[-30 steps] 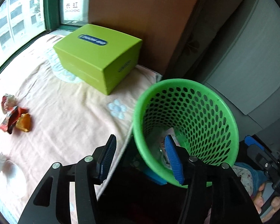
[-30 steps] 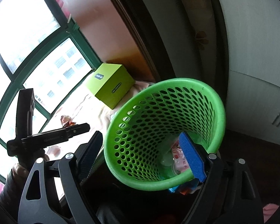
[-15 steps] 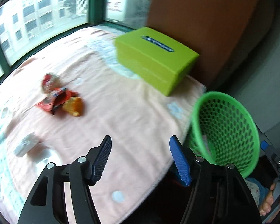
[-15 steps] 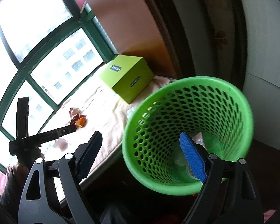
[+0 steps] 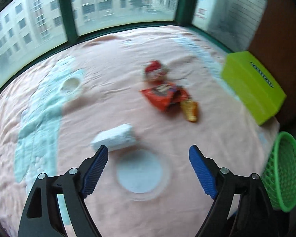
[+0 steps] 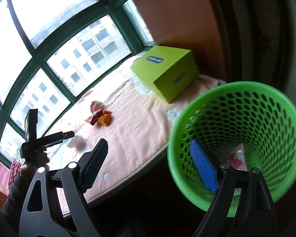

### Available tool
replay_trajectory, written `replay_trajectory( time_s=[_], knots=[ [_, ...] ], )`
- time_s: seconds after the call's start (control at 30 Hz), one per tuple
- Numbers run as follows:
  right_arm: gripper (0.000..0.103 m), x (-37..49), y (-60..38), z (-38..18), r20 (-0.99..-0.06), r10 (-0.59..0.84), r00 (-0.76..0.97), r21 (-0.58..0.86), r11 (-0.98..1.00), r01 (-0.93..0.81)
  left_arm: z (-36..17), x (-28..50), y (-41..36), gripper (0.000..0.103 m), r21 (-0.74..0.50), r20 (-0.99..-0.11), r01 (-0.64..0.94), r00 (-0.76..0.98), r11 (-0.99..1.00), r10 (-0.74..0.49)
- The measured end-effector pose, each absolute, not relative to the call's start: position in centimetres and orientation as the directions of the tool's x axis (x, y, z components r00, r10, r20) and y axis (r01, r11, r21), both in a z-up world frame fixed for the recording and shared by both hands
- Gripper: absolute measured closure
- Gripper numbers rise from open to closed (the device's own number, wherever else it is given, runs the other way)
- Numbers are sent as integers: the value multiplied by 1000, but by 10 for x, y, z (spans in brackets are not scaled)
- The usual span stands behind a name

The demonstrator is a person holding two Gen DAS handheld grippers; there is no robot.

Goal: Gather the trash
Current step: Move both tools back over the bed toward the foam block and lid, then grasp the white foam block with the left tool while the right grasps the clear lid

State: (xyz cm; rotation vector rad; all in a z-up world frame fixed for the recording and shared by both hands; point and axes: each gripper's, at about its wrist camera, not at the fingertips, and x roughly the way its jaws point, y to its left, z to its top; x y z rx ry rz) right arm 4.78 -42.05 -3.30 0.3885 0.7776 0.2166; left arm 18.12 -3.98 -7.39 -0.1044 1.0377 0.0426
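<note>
On the pink bedspread [image 5: 108, 73] lie a red-orange snack wrapper [image 5: 163, 95], a small orange wrapper [image 5: 190, 109], a red-and-white crumpled wrapper [image 5: 155, 71], a white tissue pack [image 5: 114, 136] and a round white lid [image 5: 141, 172]. My left gripper [image 5: 148, 157] is open and empty, just above the lid. The green mesh basket [image 6: 244, 130] holds some trash; it also shows in the left wrist view [image 5: 284, 173]. My right gripper [image 6: 148, 154] is open, its blue finger [image 6: 203, 165] over the basket's near rim. The left gripper's body [image 6: 45, 138] shows there.
A lime-green box [image 5: 250, 85] stands at the bed's far right corner, near the brown wall; it also shows in the right wrist view [image 6: 167, 73]. Green-framed windows [image 5: 116, 6] curve around the bed's far side. The basket sits off the bed's edge.
My left gripper has swung left from the basket to over the bed, now above the white lid and tissue pack. The right gripper has shifted slightly, and the basket sits further right in its view.
</note>
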Motion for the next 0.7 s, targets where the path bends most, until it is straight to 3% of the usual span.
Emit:
replay_trajectory(
  time_s=[0.13, 0.4, 0.7],
  knots=[
    [18, 56, -402, -36, -643, 357, 677, 417, 905, -82, -89, 187, -12, 21, -55, -880, -156, 474, 986, 26],
    [18, 69, -363, -46, -675, 376, 634, 374, 916, -145, -110, 200, 11, 21, -109, -901, -200, 434, 974, -12],
    [18, 83, -315, -58, -712, 386, 587, 315, 922, -225, -120, 207, 19, 44, -181, -901, -189, 425, 965, -86]
  ],
)
